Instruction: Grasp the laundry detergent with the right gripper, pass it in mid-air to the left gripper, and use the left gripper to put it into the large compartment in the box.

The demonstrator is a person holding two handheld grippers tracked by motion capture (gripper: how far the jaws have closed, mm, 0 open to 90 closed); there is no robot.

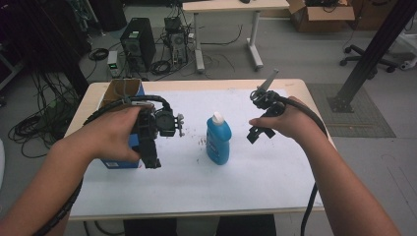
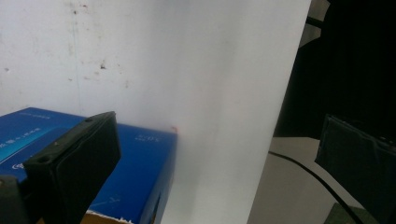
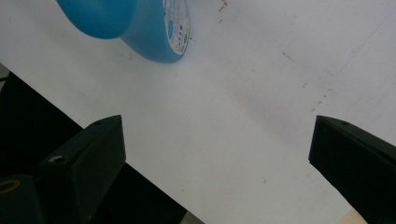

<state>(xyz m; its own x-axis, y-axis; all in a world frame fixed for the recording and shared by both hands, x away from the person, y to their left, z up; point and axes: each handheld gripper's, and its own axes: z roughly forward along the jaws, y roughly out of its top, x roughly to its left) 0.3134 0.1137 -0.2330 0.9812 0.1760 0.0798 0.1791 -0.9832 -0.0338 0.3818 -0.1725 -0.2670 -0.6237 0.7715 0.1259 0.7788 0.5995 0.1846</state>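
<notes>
Cluttered workshop floor behind the table (image 1: 295,196): we note a computer tower (image 1: 137,43), coils of cable, a second desk (image 1: 231,6), a cardboard carton (image 1: 322,14) and an office chair base (image 1: 366,61) at far right. Our table carries a white sheet, marked with a few dark specks near its middle.

On that sheet, roughly central in the high view, we see a blue bottle (image 1: 218,139) with a white cap, cap end pointing away from us; whether it stands or lies flat we cannot tell. In the right gripper view its blue base and label edge (image 3: 140,28) sit at the top left, well beyond the jaws.

At the table's left edge sits a blue box (image 1: 120,123) with an open cardboard top. Our left hand (image 1: 110,135) holds the left gripper (image 1: 150,147) right over the box's near right corner, pointing down toward us. In the left gripper view its jaws stand wide apart with nothing between them, the blue box (image 2: 135,172) below the left jaw and the white sheet running past.

Our right hand (image 1: 290,123) holds the right gripper (image 1: 259,132) just right of the bottle, near it but not touching. In the right gripper view (image 3: 217,154) its jaws are spread wide, bare white sheet between them, gripping nothing.

Black cables trail from both grippers back along our forearms.
</notes>
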